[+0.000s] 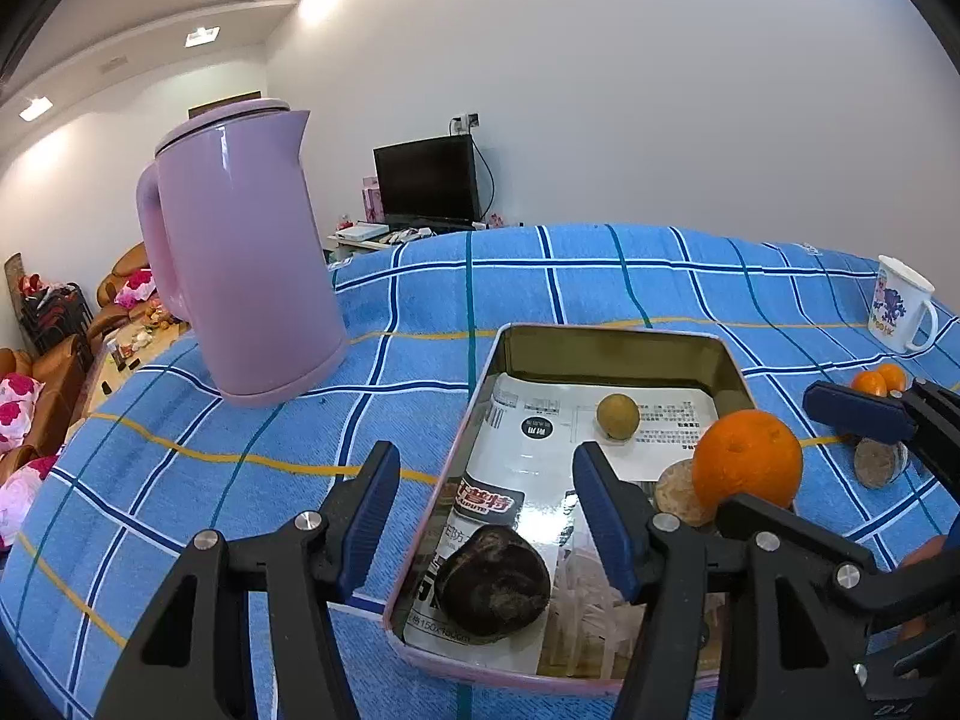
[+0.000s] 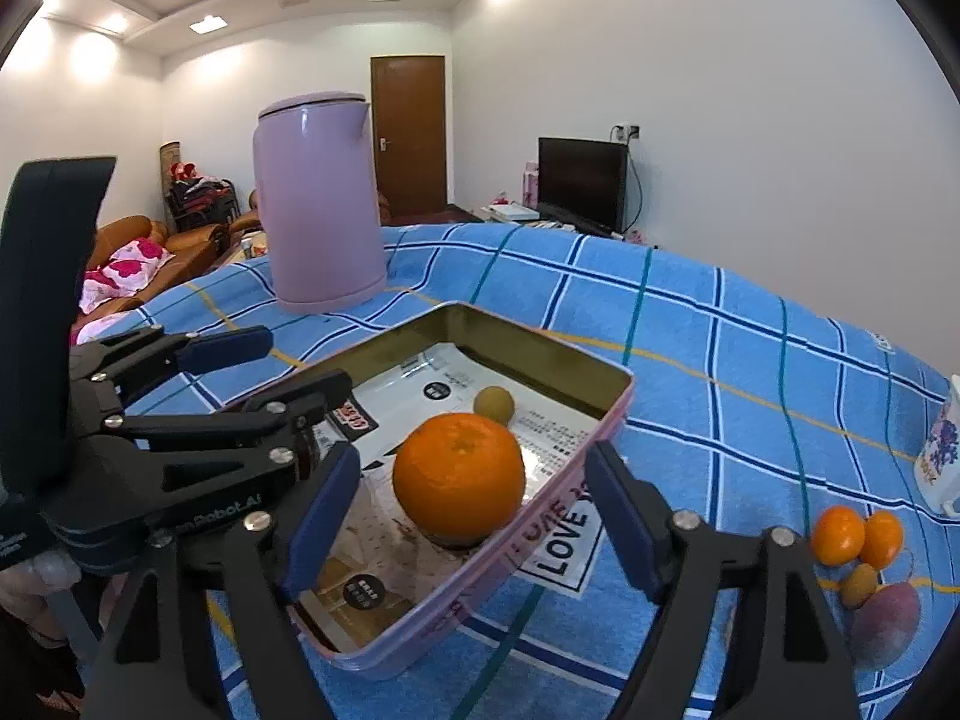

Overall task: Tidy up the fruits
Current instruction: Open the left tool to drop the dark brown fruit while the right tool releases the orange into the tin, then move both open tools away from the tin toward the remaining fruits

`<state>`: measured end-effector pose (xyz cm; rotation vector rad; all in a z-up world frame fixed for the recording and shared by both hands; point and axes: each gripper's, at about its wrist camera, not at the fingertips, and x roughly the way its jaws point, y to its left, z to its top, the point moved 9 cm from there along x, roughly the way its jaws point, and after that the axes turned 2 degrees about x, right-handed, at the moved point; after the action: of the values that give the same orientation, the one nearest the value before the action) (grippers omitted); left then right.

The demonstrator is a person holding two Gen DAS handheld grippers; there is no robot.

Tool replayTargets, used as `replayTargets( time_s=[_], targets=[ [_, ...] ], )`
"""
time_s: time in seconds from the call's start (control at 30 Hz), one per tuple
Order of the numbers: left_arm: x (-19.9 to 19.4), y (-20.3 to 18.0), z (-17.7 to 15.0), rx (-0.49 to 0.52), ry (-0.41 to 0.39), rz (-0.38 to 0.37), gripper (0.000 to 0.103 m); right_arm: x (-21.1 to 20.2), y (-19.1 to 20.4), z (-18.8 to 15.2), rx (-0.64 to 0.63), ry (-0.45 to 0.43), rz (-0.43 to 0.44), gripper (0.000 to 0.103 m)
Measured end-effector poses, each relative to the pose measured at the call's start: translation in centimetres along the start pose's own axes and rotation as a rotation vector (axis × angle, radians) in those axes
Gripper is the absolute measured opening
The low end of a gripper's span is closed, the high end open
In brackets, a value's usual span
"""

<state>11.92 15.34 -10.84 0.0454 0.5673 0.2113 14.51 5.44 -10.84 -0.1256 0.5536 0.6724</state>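
Surface: table under a blue checked cloth (image 1: pixel 456 300), striped dark blue, teal and yellow.
Tin: shallow rectangular tin tray (image 2: pixel 606 414), pink outside, gold inside, lying flat on the cloth; printed packets line its floor.
Large orange (image 2: pixel 459 477): inside the tin, at the side nearer the right gripper, resting partly on a pale brown round fruit (image 1: pixel 675 492) that shows beneath it in the left wrist view.
Small yellow-green fruit (image 1: pixel 618 416): inside the tin, further back, apart from the orange.
Dark brown fruit (image 1: pixel 493 585): inside the tin at its near end, lying on a packet.
Left gripper (image 1: pixel 486 516): jaws apart, blue pads clear of everything; the dark brown fruit lies just below and between them, untouched.
Right gripper (image 2: pixel 471 522): jaws wide apart, straddling the large orange with gaps on both sides; nothing gripped.
Loose fruit: two small oranges (image 2: pixel 858 537) touching on the cloth right of the tin, a smaller orange one just in front, a reddish-purple fruit (image 2: pixel 887 624) nearest the camera.
Kettle: lilac jug kettle (image 1: pixel 240 258), upright, lid on, beyond the tin.
Mug: white printed mug (image 1: pixel 900 306) at the far right of the cloth.
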Motion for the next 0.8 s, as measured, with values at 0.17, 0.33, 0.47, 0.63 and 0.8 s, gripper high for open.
replayTargets(
  time_s=[0.17,0.33,0.47,0.63,0.8],
  targets=[
    [-0.2,0.3,0.0,-0.007,-0.011,0.012,0.072,-0.8,-0.3,0.2,0.005,-0.034,-0.016,0.095],
    [-0.5,0.2,0.0,-0.006,-0.016,0.021,0.074,-1.1,-0.4,0.1,0.003,-0.042,-0.025,0.095],
    [-0.8,0.2,0.0,-0.015,-0.023,0.029,0.078,-1.6,-0.4,0.1,-0.001,-0.057,-0.036,0.097],
    [-0.8,0.0,-0.1,0.002,-0.018,0.044,0.079,-2.3,-0.6,0.0,0.006,-0.077,-0.04,0.099],
    [-1.2,-0.4,0.0,0.025,-0.028,0.06,0.079,-2.8,-1.1,0.0,0.019,-0.088,-0.043,0.101]
  ],
)
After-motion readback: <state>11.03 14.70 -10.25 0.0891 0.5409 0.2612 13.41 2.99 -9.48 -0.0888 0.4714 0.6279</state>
